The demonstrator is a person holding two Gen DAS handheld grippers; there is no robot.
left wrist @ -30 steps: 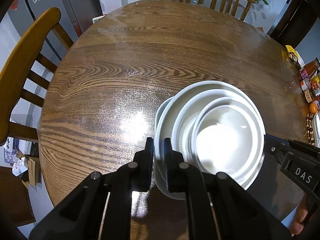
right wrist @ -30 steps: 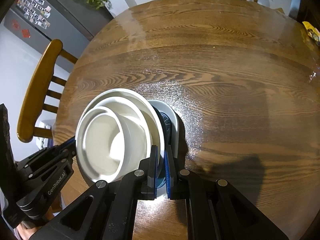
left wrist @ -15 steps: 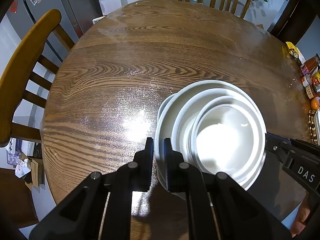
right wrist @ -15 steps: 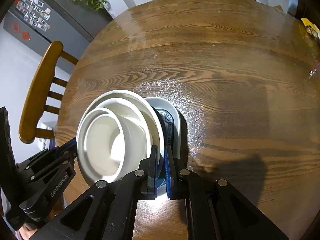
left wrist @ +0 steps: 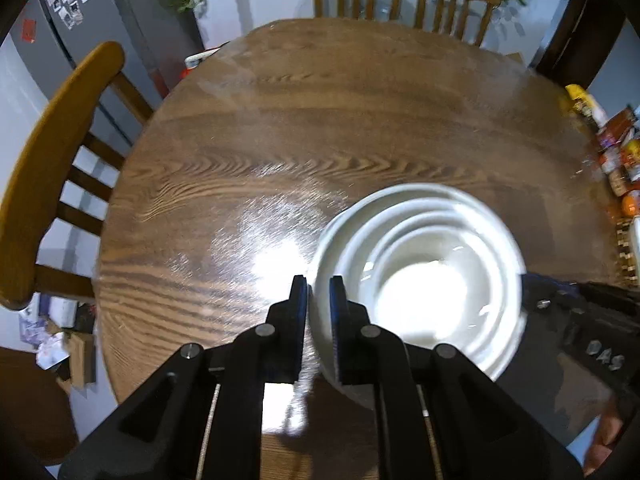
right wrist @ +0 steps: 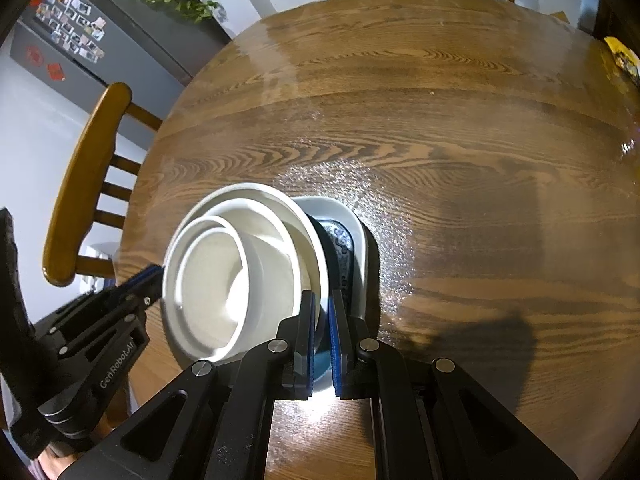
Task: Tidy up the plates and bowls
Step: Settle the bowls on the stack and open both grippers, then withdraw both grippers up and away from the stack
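The stack of nested white glazed ceramic bowls [right wrist: 240, 276] is blurred in the left wrist view, and its near rim is hidden behind black gripper fingers in both views. Beneath it, a shallow white dish with a blue painted pattern [right wrist: 344, 240] is seen only as a crescent in the right wrist view; how much of it is patterned cannot be told. The stack is near the front edge of the round, glossy, strongly grained wooden counter [right wrist: 440, 140]. The left gripper [left wrist: 318, 292] straddles the stack's left rim, its jaws having just been opening slightly, with the rim between them. The right gripper [right wrist: 322, 308] is pinched on the stack's right rim. Beyond the stack, curved-back wooden chairs [right wrist: 88, 176] ring the counter, and a grey fridge with photos [right wrist: 80, 28] stands behind them.
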